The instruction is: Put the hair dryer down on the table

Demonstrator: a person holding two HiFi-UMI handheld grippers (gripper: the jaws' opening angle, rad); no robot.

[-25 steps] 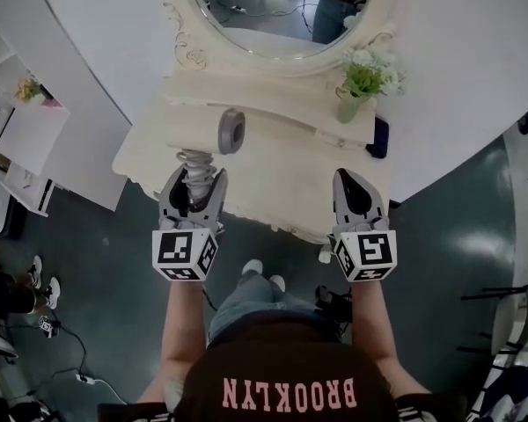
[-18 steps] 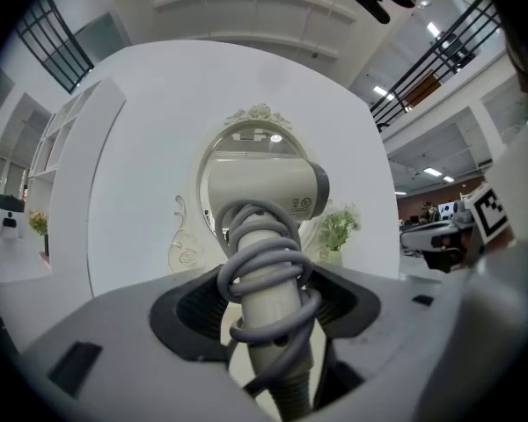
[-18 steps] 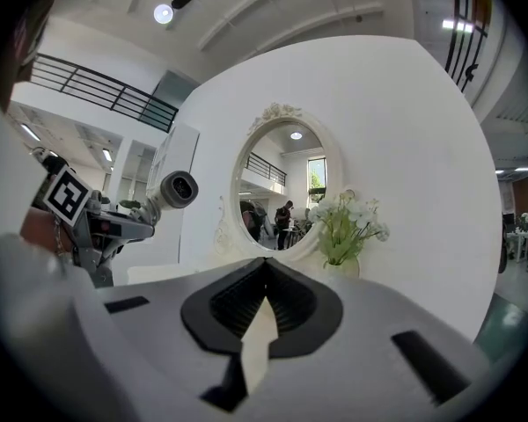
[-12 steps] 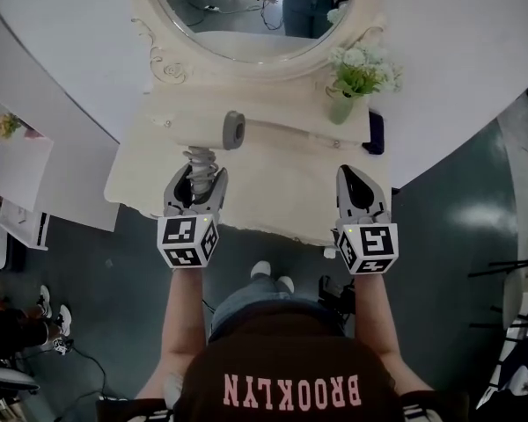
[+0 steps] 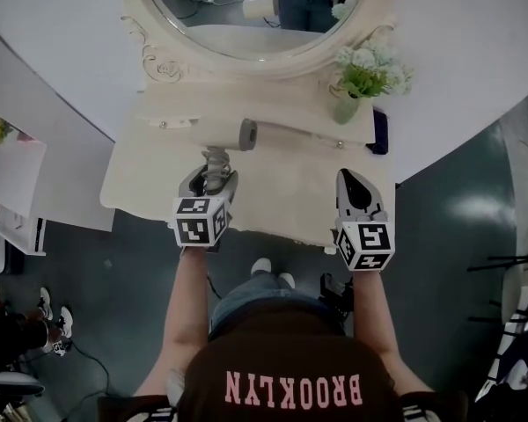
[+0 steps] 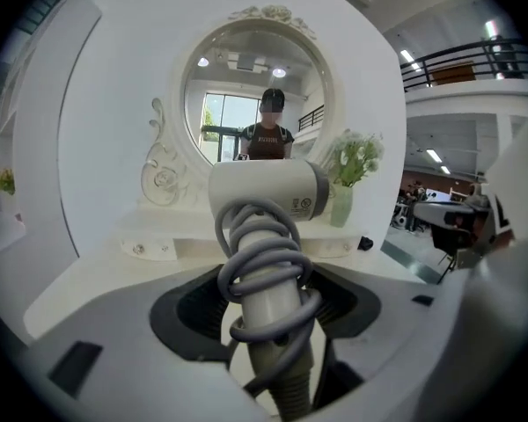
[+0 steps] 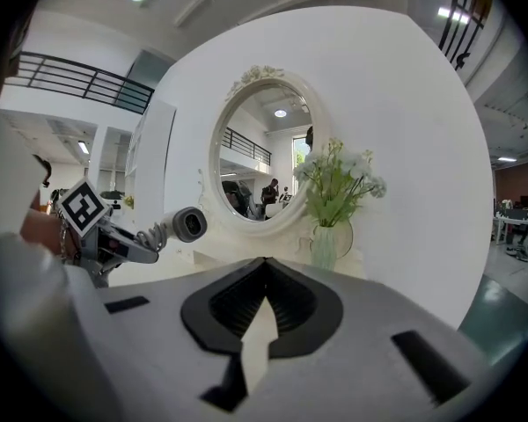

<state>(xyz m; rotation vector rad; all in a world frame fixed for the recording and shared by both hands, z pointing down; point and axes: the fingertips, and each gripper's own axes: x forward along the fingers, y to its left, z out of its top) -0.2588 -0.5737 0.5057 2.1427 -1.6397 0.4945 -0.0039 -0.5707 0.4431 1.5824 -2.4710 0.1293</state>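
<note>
A white hair dryer [image 5: 245, 134] with a grey cord coiled round its handle [image 6: 268, 271] is held over the cream dressing table [image 5: 150, 178]. My left gripper [image 5: 213, 178] is shut on the handle, with the dryer's barrel [image 6: 266, 192] lying crosswise above the jaws, in front of the oval mirror [image 6: 251, 104]. In the right gripper view the dryer [image 7: 189, 224] shows at the left, above the tabletop. My right gripper [image 5: 350, 177] hovers over the table's front right edge, its jaws closed together with nothing between them [image 7: 264, 266].
A green vase of white flowers [image 5: 350, 104] stands on the raised back shelf at the right. A dark flat object [image 5: 378, 134] lies at the shelf's right end. The mirror [image 5: 246, 7] rises behind the table. The floor [image 5: 440, 227] lies to the right.
My left gripper has moved right and slightly forward over the table, and the dryer has turned with it, its barrel now nearer the table's middle. The right gripper has stayed about where it was.
</note>
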